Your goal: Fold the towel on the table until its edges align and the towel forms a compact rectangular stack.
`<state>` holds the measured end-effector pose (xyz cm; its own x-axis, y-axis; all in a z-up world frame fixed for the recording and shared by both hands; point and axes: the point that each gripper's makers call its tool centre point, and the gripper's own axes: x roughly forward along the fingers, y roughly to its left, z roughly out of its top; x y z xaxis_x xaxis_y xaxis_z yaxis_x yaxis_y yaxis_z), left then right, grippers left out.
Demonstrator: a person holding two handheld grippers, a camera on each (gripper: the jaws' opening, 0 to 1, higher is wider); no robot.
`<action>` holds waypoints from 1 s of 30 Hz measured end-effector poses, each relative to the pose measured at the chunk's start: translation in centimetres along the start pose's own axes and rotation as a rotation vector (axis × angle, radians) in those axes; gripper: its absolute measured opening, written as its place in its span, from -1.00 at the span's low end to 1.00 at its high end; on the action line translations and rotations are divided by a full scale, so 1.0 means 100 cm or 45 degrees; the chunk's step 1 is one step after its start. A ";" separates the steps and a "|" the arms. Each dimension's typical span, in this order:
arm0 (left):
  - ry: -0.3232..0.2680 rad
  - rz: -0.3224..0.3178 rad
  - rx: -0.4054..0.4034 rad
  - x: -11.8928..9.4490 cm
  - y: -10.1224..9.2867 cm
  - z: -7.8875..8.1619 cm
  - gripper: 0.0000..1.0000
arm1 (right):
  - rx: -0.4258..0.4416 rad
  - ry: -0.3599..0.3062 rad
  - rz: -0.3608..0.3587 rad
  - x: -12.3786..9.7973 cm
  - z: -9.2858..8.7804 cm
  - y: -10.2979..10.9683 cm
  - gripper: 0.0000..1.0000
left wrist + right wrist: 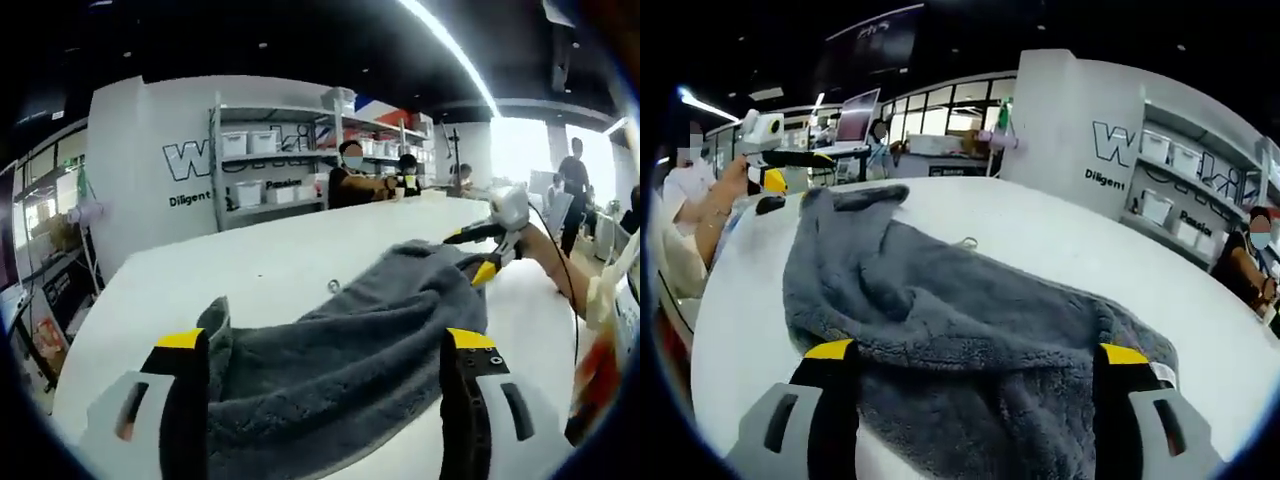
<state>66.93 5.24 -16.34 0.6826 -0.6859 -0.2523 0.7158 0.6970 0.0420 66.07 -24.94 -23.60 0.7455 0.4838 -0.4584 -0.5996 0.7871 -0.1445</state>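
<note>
A grey fluffy towel [340, 340] lies rumpled along the white table [250, 270]. In the left gripper view its near end sits between the wide-apart jaws of my left gripper [325, 340], which is open. At the towel's far end a hand holds my right gripper [481, 254], its yellow-tipped fingers at the towel's edge. In the right gripper view the towel [940, 310] spreads between the jaws of my right gripper [975, 350], open too. The left gripper [780, 170] shows far off at the towel's other end, held by a hand.
A small metal ring [333, 287] lies on the table just beyond the towel. A shelf with white bins [270, 165] and several people stand behind the table. A dark small object [770, 205] rests near the table's far edge.
</note>
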 end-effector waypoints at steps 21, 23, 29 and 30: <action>0.011 -0.268 -0.049 0.058 -0.032 -0.016 0.99 | -0.022 0.052 0.000 0.004 -0.007 0.001 0.98; 0.002 -0.297 -0.059 0.055 -0.035 -0.019 0.99 | -0.030 0.064 0.006 0.006 -0.009 0.002 0.98; -0.073 -0.307 -0.093 0.049 -0.035 -0.010 0.99 | -0.041 0.091 0.016 0.009 -0.014 0.005 0.98; -0.076 -0.308 -0.099 0.049 -0.035 -0.010 0.99 | -0.042 0.091 0.016 0.009 -0.014 0.005 0.98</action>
<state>67.61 -0.39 -18.71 0.5024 -0.8439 -0.1881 0.8473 0.5239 -0.0874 66.07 -24.63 -25.27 0.7161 0.4640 -0.5215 -0.6187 0.7678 -0.1664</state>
